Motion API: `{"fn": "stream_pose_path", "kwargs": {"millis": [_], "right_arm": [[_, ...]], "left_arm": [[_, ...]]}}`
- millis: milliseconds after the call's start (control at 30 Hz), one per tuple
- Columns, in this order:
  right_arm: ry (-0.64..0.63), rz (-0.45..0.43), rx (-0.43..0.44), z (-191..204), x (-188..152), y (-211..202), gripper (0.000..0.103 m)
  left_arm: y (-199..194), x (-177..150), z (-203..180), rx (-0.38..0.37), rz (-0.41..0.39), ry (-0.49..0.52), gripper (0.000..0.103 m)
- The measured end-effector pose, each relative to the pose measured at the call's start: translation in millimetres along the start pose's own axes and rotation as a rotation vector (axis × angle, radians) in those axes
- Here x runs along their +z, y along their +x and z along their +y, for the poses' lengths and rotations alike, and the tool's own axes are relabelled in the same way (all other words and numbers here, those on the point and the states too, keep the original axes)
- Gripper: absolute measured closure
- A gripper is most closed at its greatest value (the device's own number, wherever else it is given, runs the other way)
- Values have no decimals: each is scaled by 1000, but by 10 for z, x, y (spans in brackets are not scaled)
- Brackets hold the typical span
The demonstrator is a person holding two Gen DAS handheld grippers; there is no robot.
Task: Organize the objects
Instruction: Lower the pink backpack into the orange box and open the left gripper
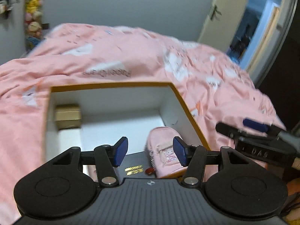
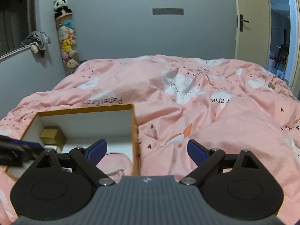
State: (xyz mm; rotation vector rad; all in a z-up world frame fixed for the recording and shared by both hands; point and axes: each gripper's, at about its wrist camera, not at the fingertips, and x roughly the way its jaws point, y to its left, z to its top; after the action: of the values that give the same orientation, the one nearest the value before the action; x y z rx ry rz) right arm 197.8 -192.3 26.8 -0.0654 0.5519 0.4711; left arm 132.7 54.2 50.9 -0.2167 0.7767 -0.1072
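1. The bed (image 2: 206,112) fills the space ahead of both grippers, covered by a rumpled pink duvet (image 1: 131,56) printed with white patches, small dark marks and lettering.
2. An open box (image 1: 112,84) with an orange-brown rim and white inner walls rests on the duvet. It lies directly ahead of and below the left gripper (image 1: 150,151), and ahead and to the left of the right gripper (image 2: 147,151), whose left finger overlaps the box's right wall in its own view.
3. A pink pouch (image 1: 163,150) with a printed picture lies inside the box at its near right corner, just beyond the left gripper's right fingertip and partly hidden by it; in the right wrist view it shows just past the right gripper's left finger.
4. A small tan carton (image 1: 67,116) sits inside the box at the far left corner, well ahead and to the left of the left gripper.
5. The left gripper's jaws stand partly apart, blue pads (image 1: 121,151) facing each other with nothing pinched between them.
6. The right gripper's jaws are spread wide over the duvet and box edge, gripping nothing. It appears at the right edge of the left wrist view, beside the box.
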Motion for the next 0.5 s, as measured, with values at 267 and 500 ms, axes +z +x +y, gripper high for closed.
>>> {"fn": "stream_pose_path", "kwargs": {"millis": [267,500], "right_arm": [[-59,171,232,444,-359,-246,11],[-170,449,354,835,-815,-220,35]], "left_arm": [[-297,-510,101,85,100,16,39],[-231,-1035,139,71,295,55,47]]}}
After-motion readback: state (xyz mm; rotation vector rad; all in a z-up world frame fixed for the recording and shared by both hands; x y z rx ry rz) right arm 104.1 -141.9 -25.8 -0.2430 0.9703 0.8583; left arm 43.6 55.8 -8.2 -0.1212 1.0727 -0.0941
